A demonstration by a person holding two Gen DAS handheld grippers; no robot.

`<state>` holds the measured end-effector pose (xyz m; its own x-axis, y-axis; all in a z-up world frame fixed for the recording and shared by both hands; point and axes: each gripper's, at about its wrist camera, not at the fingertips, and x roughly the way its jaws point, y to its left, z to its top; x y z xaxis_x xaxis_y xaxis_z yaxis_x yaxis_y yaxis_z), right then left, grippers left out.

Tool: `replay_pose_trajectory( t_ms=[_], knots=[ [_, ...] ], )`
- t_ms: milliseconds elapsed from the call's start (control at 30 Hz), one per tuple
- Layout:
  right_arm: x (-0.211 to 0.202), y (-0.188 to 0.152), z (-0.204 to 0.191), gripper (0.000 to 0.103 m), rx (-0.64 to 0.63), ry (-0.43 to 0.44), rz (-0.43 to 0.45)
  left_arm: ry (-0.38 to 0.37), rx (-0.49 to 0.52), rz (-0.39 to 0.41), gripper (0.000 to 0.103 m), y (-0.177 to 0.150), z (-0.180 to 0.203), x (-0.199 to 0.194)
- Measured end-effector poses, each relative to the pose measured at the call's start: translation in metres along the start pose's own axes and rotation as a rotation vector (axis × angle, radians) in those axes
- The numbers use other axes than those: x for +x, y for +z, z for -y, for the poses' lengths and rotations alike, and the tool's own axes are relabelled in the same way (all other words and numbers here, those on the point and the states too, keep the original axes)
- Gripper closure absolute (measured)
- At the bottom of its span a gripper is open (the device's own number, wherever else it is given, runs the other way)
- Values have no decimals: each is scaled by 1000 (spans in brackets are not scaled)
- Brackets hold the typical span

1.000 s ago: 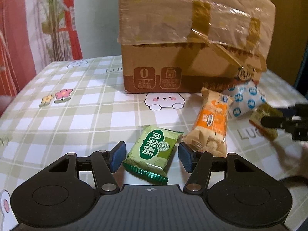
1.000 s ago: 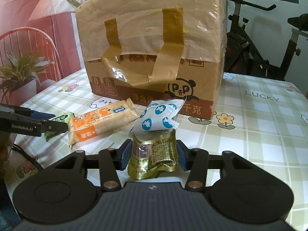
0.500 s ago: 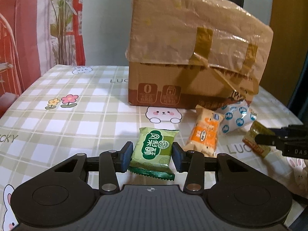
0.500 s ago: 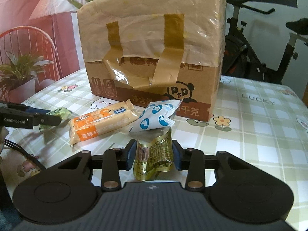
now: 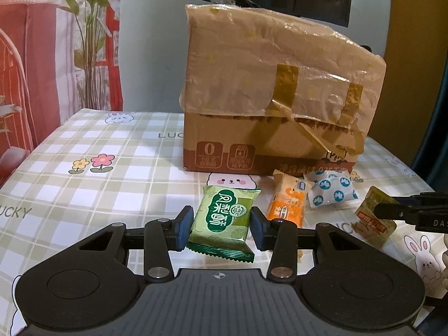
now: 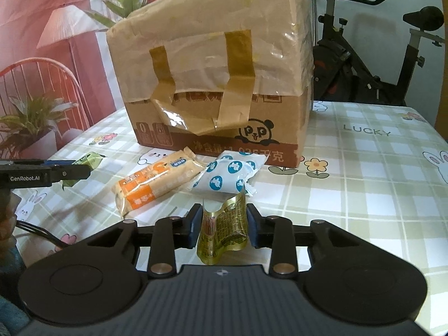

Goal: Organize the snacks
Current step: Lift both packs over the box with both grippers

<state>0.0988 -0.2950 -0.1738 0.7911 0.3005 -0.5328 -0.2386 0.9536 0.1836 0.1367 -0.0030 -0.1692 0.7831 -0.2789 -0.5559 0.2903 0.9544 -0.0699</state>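
Both grippers hold a snack.
My left gripper (image 5: pixel 221 225) pinches the green packet (image 5: pixel 225 218); my right gripper (image 6: pixel 222 225), jaws just closing, pinches the gold packet (image 6: pixel 224 226).

The left gripper (image 5: pixel 221 228) has just closed its blue pads on a green foil snack packet (image 5: pixel 224 219), lifted clear of the green-checked tablecloth (image 5: pixel 112 173); beyond stand a taped brown cardboard box (image 5: pixel 274 106), an orange biscuit packet (image 5: pixel 288 201) and a white blue-dotted pouch (image 5: pixel 330 191)

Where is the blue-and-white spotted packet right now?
The blue-and-white spotted packet lies on the table, just in front of the cardboard box, touching the orange packet on its left. In the right wrist view it sits just beyond the gold packet.
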Motion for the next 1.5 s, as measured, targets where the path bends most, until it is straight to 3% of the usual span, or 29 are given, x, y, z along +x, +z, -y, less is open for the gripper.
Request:
replay_pose_trajectory(
  t_ms=[433, 767, 1000, 1267, 1433, 1500],
  knots=[
    [-40, 30, -3, 70, 53, 45, 147, -35, 26, 107, 57, 33, 8, -25],
    [-76, 93, -13, 70, 17, 96, 333, -84, 97, 288, 57, 110, 30, -45],
    [-74, 150, -19, 70, -47, 108, 429, -106, 106, 331, 57, 173, 44, -21],
    [-12, 202, -5, 70, -58, 51, 347, -68, 92, 250, 57, 213, 49, 38],
    [22, 212, 4, 70, -36, 16, 280, -34, 94, 201, 56, 218, 51, 64],
    [31, 212, 6, 68, -31, -1, 259, -16, 87, 191, 52, 219, 44, 66]
  ],
)
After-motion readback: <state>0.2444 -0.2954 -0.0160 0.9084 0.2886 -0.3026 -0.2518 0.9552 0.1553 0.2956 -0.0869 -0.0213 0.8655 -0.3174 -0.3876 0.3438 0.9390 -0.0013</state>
